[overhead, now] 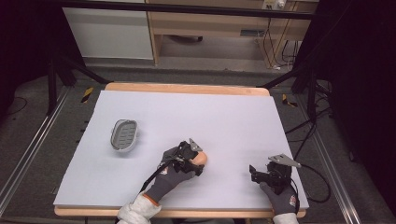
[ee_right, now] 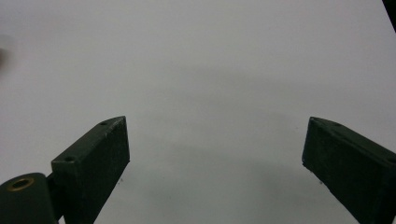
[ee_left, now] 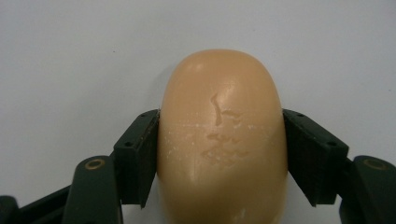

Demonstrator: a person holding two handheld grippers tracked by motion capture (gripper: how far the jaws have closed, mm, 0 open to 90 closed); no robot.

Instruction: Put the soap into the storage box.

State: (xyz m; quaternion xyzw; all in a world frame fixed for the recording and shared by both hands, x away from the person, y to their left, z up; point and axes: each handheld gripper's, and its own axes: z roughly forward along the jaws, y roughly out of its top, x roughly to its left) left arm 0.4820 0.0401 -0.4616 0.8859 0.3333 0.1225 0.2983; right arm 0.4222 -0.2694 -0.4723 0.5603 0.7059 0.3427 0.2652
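A tan oval bar of soap point(ee_left: 223, 140) lies on the white table cover, and both jaws of my left gripper point(ee_left: 222, 154) press against its two sides. From above, the soap point(overhead: 201, 159) peeks out just right of the left gripper point(overhead: 194, 163), near the table's middle front. A grey soap dish point(overhead: 124, 135) with a ribbed floor sits empty at the left of the table, well apart from the soap. My right gripper point(overhead: 254, 173) rests low at the front right, its jaws point(ee_right: 215, 154) spread wide over bare cover.
The white cover point(overhead: 187, 116) spans a wooden table with a visible edge point(overhead: 187, 87) at the back. Black frame legs and cables point(overhead: 308, 126) stand off the right side. Gloved hands hold both grippers at the front edge.
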